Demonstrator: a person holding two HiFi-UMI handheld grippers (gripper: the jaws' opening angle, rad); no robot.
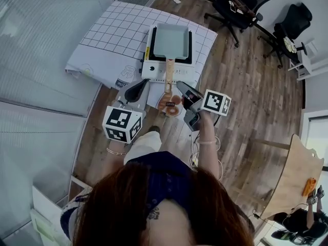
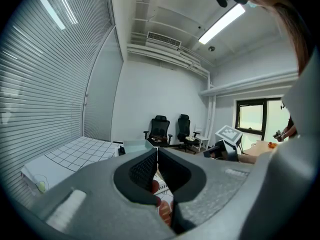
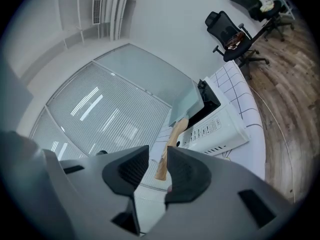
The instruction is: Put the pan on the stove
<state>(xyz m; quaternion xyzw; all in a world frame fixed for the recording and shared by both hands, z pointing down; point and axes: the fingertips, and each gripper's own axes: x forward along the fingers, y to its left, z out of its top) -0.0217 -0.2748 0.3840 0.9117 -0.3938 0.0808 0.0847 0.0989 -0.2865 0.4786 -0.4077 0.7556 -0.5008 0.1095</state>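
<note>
From the head view, one pale blue pan (image 1: 171,40) sits on the one white stove (image 1: 152,69), its wooden handle (image 1: 169,73) pointing back at the person, and one patterned plate (image 1: 170,105) lies just past the handle's end. Two grippers here: the left gripper (image 1: 134,92) left of the handle, the right gripper (image 1: 180,86) just right of it. Two office chairs (image 1: 241,4) stand behind. Over to the left gripper view: fingers closed tip to tip, nothing between them. Right gripper view now: fingers apart, the handle showing through the gap, not pinched.
</note>
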